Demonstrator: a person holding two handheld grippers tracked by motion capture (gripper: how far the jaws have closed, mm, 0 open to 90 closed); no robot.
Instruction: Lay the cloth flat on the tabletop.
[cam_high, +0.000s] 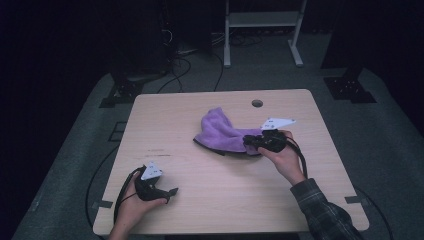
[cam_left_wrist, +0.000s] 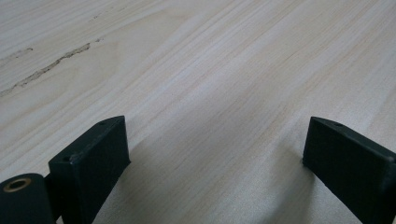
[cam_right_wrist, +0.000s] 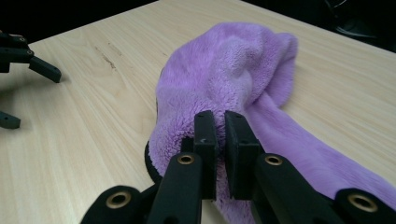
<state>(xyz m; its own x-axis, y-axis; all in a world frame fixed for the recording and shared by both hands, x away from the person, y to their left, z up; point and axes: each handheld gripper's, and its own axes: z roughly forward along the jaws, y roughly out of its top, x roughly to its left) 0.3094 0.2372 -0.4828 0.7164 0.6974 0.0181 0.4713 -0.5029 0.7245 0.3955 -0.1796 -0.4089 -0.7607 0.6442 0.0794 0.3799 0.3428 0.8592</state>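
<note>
Jaws of the right gripper (cam_high: 251, 141) pinch the purple cloth (cam_high: 220, 131) mid-counter (cam_high: 210, 200) in the high view; left gripper (cam_left_wrist: 215, 154) view: jaws spread over bare wood; right gripper view: cloth fold clamped (grasp step). Next move likely lifts without slipping

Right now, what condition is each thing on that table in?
Purple cloth: bunched, one edge pinched and lifted.
Right gripper: shut on the cloth.
Left gripper: open, empty, low over the table.
</note>
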